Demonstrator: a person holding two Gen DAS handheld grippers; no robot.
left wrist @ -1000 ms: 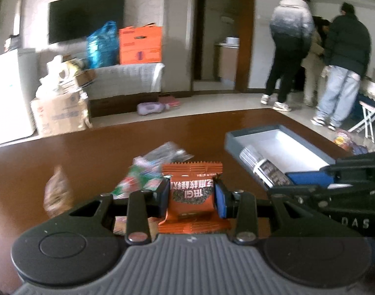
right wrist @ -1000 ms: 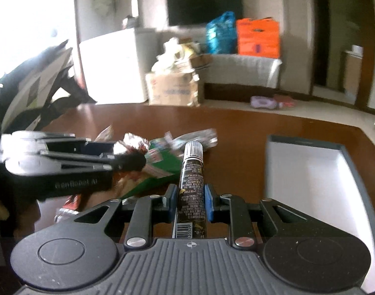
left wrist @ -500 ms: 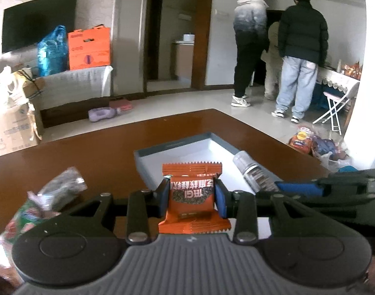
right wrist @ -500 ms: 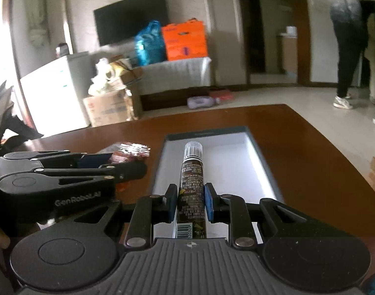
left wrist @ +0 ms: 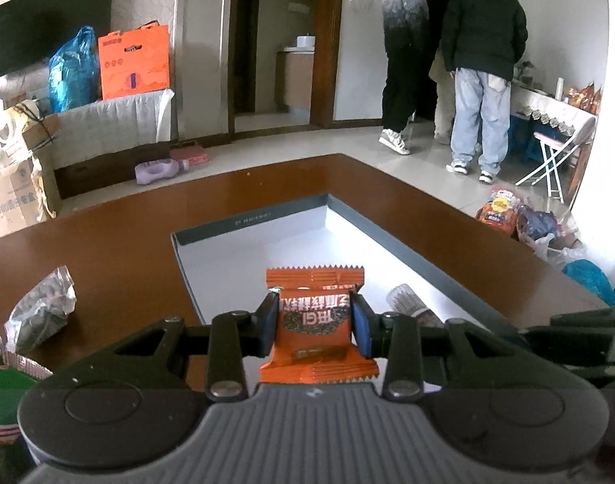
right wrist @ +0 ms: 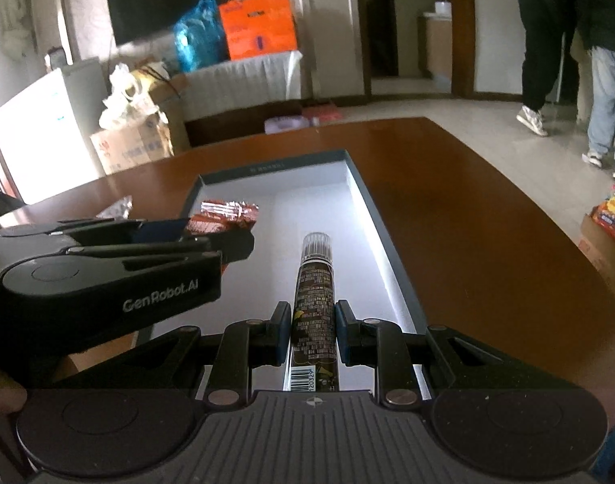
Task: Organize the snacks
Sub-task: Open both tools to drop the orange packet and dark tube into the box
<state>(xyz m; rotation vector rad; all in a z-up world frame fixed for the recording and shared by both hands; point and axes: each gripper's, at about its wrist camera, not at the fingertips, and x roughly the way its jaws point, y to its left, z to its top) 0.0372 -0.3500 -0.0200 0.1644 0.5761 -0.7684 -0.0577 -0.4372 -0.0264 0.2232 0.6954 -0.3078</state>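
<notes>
My left gripper [left wrist: 314,324] is shut on an orange snack packet [left wrist: 315,314] and holds it over the near end of a shallow grey-rimmed box [left wrist: 251,215] with a white floor. My right gripper [right wrist: 310,328] is shut on a dark stick-shaped snack pack [right wrist: 313,302] with a clear end, lengthwise over the same box [right wrist: 275,166]. In the right wrist view the left gripper [right wrist: 226,238] comes in from the left with the orange packet [right wrist: 222,213] above the box's left rim. The stick pack's tip [left wrist: 404,296] shows right of the left gripper's fingers.
The box lies on a brown wooden table [left wrist: 105,218]. Loose snack bags [left wrist: 41,310] lie on the table to the left. Two people [left wrist: 481,64] stand on the floor beyond the table's far right corner. Bags of snacks [left wrist: 501,209] sit on the floor at right.
Both grippers have swung right from the snack pile and now hang lower over the box, each still gripping its snack. The box fills more of both views.
</notes>
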